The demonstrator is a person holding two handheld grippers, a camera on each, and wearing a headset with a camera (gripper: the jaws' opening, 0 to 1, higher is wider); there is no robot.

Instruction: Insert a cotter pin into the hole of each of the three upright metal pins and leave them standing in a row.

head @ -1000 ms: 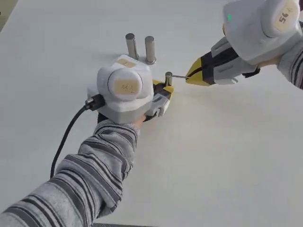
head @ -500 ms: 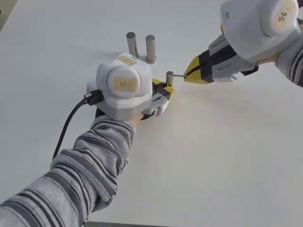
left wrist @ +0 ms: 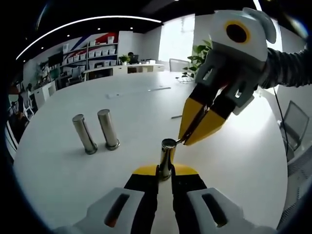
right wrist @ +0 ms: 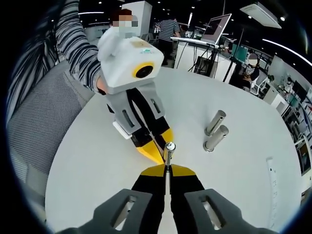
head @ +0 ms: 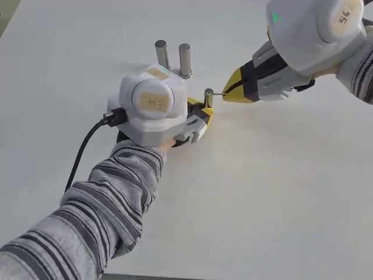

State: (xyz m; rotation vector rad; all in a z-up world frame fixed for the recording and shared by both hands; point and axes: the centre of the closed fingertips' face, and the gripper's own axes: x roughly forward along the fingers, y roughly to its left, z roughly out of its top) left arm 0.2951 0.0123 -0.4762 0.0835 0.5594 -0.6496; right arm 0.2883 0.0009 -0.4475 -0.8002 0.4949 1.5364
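Right gripper nearer metal pin (slightly)

cotter pin too fine to read, foot of held pin hidden — between left gripper jaws

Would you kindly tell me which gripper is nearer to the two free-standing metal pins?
Left. The left gripper, clamped on the third pin, sits beside the two free pins; the right gripper is farther off, past that third pin, holding a cotter pin.
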